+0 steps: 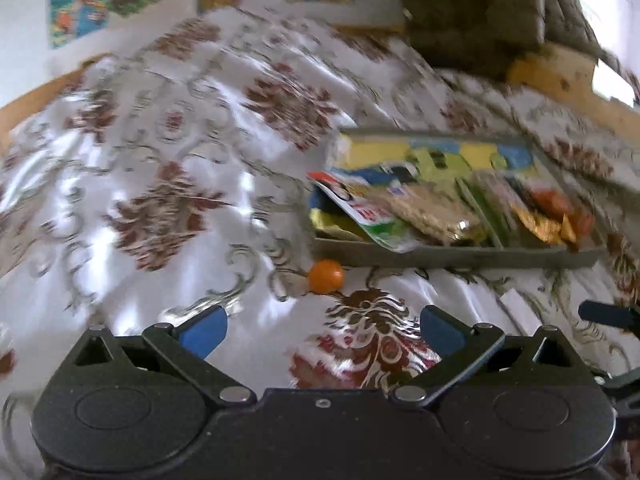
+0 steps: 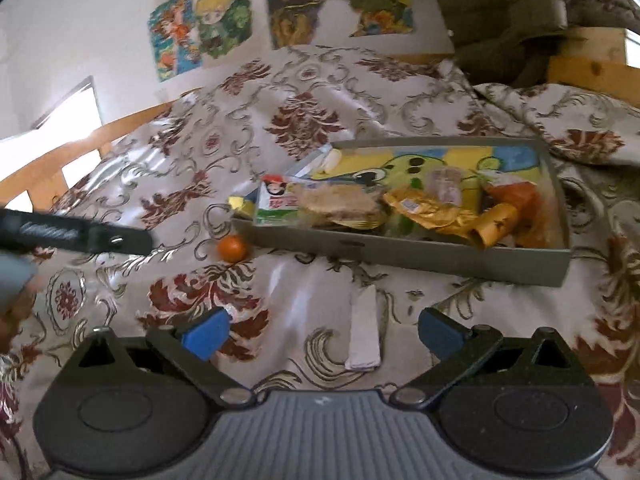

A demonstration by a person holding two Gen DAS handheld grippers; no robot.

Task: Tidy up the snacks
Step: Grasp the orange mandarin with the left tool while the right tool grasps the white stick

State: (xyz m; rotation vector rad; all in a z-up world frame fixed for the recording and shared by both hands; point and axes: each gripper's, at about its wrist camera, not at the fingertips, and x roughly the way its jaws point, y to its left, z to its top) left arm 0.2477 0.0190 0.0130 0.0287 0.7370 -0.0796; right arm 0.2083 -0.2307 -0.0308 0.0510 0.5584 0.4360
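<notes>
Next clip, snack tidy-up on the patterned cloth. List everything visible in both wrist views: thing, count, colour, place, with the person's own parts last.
tray: one, grey, cartoon-printed floor, on the cloth right of centre.
snack packets: several, exact count unclear, gold, orange, green-white and clear wrappers, piled inside the tray.
round orange snack: one, orange, on the cloth just outside the tray's near left corner.
white strip: one, white, flat on the cloth in front of the tray.
cloth: one, white with dark red floral print, covering the surface.
posters: several, multicoloured cartoons, on the wall behind.
quilted fabric: one, olive-brown, at the far right.
left gripper: one, black with blue pads, open, empty.
right gripper: one, black with blue pads, open, empty.
</notes>
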